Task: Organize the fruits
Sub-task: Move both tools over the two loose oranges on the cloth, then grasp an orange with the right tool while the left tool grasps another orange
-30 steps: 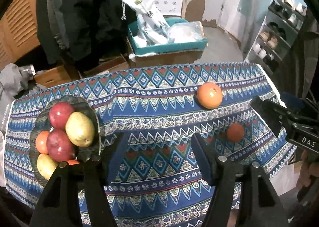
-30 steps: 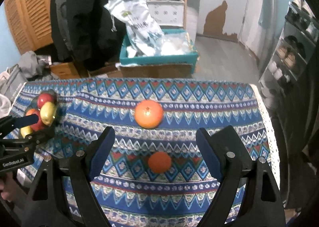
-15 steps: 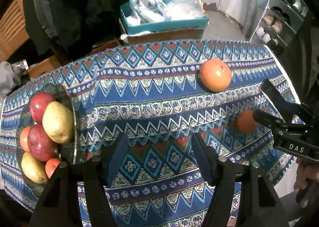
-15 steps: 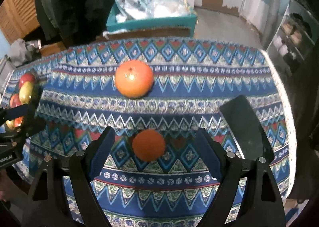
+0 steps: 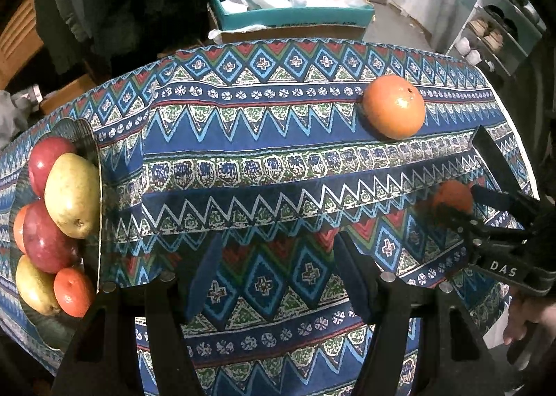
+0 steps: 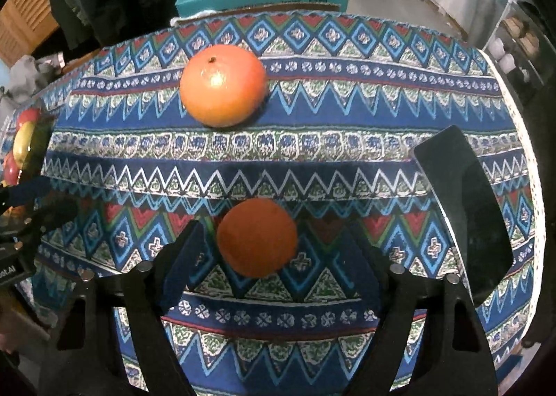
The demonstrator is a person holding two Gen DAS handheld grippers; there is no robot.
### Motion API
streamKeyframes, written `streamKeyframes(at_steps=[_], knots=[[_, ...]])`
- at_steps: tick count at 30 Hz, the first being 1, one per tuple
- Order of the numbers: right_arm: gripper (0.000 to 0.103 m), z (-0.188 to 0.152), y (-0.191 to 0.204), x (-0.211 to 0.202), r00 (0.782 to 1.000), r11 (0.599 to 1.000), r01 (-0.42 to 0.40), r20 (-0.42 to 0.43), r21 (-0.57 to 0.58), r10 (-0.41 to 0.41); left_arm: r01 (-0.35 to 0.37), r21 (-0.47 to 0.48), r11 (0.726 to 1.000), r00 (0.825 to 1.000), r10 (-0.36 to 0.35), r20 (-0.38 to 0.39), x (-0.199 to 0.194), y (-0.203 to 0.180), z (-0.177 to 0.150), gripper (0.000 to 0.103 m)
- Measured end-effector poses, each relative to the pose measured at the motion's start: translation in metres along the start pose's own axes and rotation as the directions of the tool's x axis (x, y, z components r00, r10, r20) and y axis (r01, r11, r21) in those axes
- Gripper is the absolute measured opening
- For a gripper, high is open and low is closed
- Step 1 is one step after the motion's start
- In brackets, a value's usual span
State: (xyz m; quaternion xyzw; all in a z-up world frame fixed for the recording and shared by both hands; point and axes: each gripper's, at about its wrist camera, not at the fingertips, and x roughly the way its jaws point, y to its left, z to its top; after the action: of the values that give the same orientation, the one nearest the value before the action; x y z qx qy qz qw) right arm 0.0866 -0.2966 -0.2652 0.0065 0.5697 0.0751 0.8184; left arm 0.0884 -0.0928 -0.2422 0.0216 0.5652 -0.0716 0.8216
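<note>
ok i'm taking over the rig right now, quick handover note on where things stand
Left gripper: open, empty, hovering over the tablecloth.
Right gripper: open, fingers either side of the small orange, not closed on it.
Large orange: loose on the cloth, farther back.
Bowl at the left end: holds apples, pears and small oranges.
Done: those fruits in the bowl.
Left: move both loose oranges there, small one first.

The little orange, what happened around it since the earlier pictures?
The right gripper moved forward and down until the little orange sat between its open fingers, not yet gripped. The left gripper eased forward too. The big orange and the fruit plate stayed put.
</note>
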Motion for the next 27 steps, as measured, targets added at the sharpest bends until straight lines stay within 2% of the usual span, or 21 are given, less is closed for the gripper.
streamKeyframes(at_steps=[3,5,7,17,22,27], knots=[[0.067,-0.002,0.0,0.007,1.0,1.0,-0.008,-0.018,-0.001,0.008,0.005,-0.003,1.0,1.0,-0.005,0.001,0.0,0.0,0.001,0.067],[0.051,-0.002,0.001,0.011,0.999,0.999,-0.032,-0.02,0.003,0.032,0.013,-0.006,1.0,1.0,-0.013,0.002,0.0,-0.001,0.002,0.067],[0.046,-0.002,0.001,0.01,0.999,0.999,-0.038,-0.014,-0.003,0.038,0.019,-0.006,1.0,1.0,-0.019,0.003,-0.001,-0.001,0.004,0.067],[0.046,0.017,-0.013,-0.015,0.996,0.999,0.041,0.078,0.012,-0.041,0.048,0.009,0.999,0.998,-0.048,0.027,0.0,-0.022,0.027,0.068],[0.046,0.034,-0.022,-0.023,0.99,0.997,0.08,0.112,0.007,-0.081,0.069,0.023,0.997,0.996,-0.07,0.055,-0.001,-0.037,0.046,0.075],[0.046,0.059,-0.029,-0.027,0.987,0.995,0.098,0.13,0.0,-0.097,0.079,0.044,0.996,0.995,-0.082,0.063,0.004,-0.051,0.064,0.076]])
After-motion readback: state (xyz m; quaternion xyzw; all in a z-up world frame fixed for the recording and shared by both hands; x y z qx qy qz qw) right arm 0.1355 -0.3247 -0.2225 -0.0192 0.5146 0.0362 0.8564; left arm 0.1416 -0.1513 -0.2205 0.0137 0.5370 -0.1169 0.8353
